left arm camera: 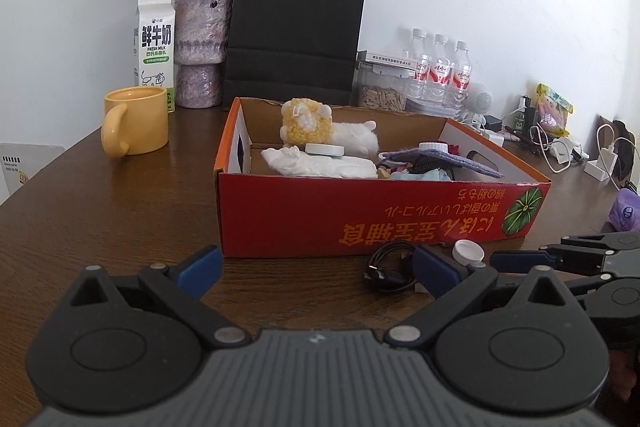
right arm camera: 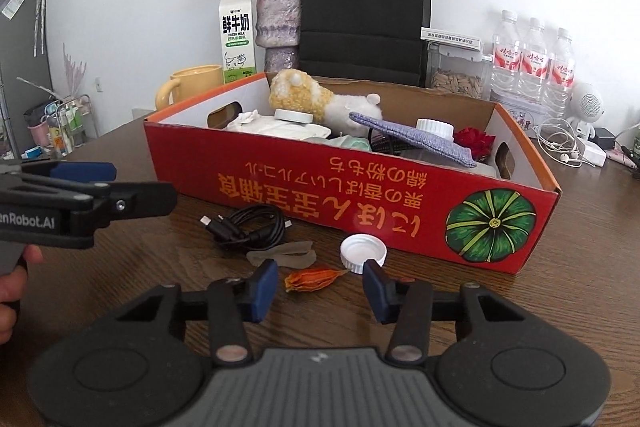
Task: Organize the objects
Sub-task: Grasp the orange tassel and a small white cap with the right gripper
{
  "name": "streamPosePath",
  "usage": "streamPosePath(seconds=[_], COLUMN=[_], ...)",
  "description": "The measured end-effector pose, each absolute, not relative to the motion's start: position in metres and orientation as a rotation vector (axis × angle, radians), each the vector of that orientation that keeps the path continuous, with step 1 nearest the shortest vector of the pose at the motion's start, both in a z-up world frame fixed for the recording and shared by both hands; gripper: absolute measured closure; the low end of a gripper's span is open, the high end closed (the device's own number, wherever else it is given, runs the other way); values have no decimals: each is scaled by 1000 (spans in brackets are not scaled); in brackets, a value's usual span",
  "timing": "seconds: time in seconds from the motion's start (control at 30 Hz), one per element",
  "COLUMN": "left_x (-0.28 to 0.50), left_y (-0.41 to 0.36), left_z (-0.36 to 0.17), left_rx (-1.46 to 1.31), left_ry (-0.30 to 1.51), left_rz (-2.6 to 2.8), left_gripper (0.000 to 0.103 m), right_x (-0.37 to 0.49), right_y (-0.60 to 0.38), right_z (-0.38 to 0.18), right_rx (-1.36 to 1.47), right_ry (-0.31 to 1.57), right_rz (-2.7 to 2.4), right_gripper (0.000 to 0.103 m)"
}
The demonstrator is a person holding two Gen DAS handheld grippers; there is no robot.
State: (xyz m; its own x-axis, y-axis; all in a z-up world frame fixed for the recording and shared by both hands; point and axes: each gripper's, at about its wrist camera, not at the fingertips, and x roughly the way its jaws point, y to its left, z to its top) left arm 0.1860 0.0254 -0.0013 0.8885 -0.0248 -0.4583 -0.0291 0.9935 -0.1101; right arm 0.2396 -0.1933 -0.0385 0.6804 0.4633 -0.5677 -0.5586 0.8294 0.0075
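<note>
A red cardboard box (left arm camera: 304, 215) (right arm camera: 280, 179) sits on the brown table, holding a yellow-and-white plush toy (left arm camera: 308, 125) (right arm camera: 304, 95), white cloth, a purple knit piece (right arm camera: 412, 139) and small jars. In front of it lie a coiled black cable (left arm camera: 386, 267) (right arm camera: 248, 227), a white bottle cap (left arm camera: 468, 253) (right arm camera: 363, 253), a translucent band (right arm camera: 282, 254) and an orange dried husk (right arm camera: 314, 279). My left gripper (left arm camera: 318, 273) is open and empty, wide apart before the box. My right gripper (right arm camera: 320, 285) is open and empty, its fingers on either side of the husk.
A yellow mug (left arm camera: 134, 127), milk carton (left arm camera: 154, 51), vase of dried roses (left arm camera: 200, 47), black paper bag (left arm camera: 296, 27), seed jar (left arm camera: 382, 87) and water bottles (left arm camera: 440, 71) stand behind the box. Chargers and cables (left arm camera: 560, 147) clutter the right.
</note>
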Motion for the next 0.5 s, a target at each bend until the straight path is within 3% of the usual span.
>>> streamPosePath(seconds=[0.4,0.5], left_x=[191,192], left_y=[25,25], left_z=[-6,-7], left_rx=[-113,-111], left_ry=[517,525], left_rz=[4,2], left_gripper=[0,0], right_x=[253,251], right_y=[-189,-187], right_z=[-42,-42], right_rx=[-198,-207], right_ry=[623,619], right_rz=[602,618], right_gripper=[58,64])
